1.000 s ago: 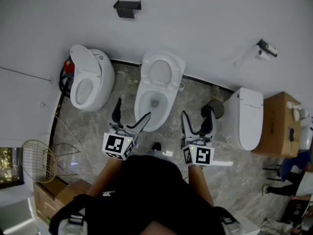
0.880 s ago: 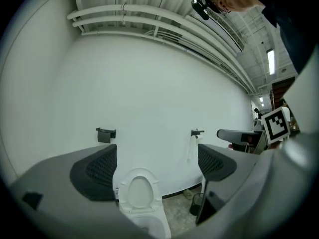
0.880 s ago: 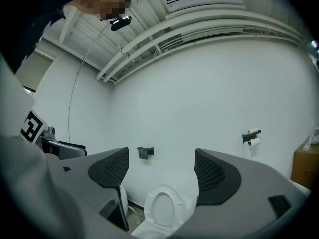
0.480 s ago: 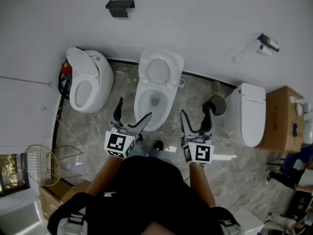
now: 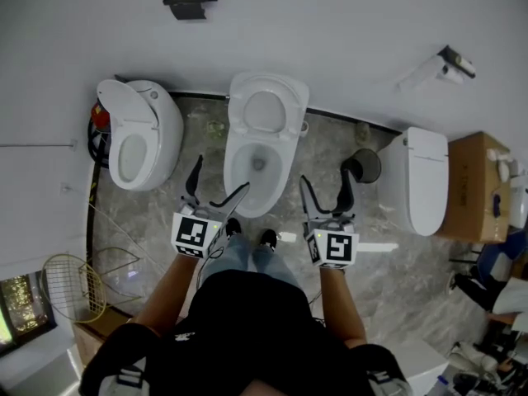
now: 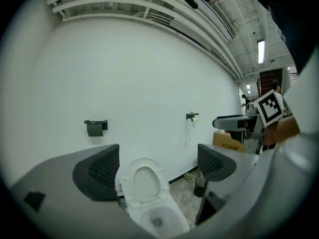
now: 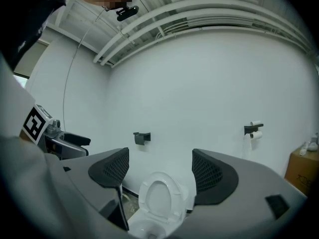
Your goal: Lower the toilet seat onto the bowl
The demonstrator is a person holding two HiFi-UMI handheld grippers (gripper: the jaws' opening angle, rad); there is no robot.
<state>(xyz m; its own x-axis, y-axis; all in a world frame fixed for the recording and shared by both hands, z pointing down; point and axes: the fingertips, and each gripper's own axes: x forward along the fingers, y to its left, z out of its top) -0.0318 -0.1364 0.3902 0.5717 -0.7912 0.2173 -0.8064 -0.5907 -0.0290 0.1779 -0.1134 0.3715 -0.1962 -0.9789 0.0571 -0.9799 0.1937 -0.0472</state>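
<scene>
My left gripper (image 5: 221,178) and right gripper (image 5: 324,190) hovered with jaws spread, empty. The white oval plastic toilet seat (image 5: 266,95) stood upright beyond them, untouched, above the white ceramic bowl (image 5: 233,172), against the wall.

White ceramic toilet bowl (image 6: 158,222) cut off by the left gripper view's bottom edge, mostly hidden behind the right gripper (image 7: 158,166) in its own view — print on brown cardboard box (image 6: 227,142) too small to read
</scene>
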